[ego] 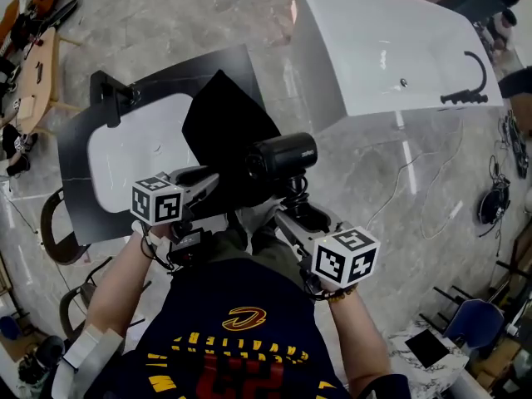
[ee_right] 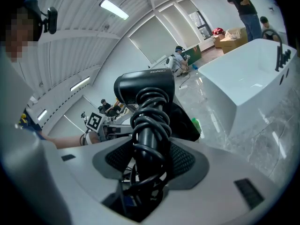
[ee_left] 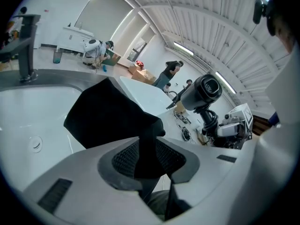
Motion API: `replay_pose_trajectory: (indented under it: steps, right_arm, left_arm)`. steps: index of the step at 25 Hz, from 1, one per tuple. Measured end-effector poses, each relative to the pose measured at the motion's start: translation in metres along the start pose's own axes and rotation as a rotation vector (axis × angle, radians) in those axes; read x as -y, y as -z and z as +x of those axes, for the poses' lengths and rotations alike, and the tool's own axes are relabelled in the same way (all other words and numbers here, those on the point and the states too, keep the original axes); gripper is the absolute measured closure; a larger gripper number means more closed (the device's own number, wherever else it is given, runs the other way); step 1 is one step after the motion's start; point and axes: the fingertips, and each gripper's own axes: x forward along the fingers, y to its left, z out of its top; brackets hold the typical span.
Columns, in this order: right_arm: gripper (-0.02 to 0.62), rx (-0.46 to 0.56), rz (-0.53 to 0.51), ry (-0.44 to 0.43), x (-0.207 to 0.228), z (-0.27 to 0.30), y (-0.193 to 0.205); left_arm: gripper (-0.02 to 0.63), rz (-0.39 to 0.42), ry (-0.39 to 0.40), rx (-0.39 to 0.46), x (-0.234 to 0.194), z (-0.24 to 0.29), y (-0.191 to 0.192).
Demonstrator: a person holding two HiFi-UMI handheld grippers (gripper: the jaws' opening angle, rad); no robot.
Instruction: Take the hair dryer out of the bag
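The hair dryer [ego: 283,158] is held clear of the bag [ego: 223,127], just off the counter's [ego: 75,181] near right corner. Its cord-wrapped handle is clamped in the right gripper [ee_right: 149,161], with the long axis running straight out from the jaws and the barrel crosswise, one end facing the left gripper [ee_left: 149,159]. That gripper's jaws are parted, with bag fabric between them, seemingly unpinched.

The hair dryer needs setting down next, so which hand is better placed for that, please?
Right: the right tongs clamp the hair dryer by its cord-wrapped handle, clear of the bag; the left tongs have only bag fabric between them.
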Motion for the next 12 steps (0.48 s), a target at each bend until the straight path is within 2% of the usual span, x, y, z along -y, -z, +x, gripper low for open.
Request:
replay_pose_trajectory:
  steps: [3,12]
  right_arm:
    - [0.365,-0.005,-0.016,-0.02,-0.007,0.003,-0.006]
    - [0.365,0.031,0.002,-0.12,-0.048,0.019,-0.025]
  left_arm:
    - [0.514,-0.021,-0.021,0.08,-0.002,-0.027,-0.008]
    - [0.514,0.029,-0.105,0.288,-0.025,-0.121,-0.04]
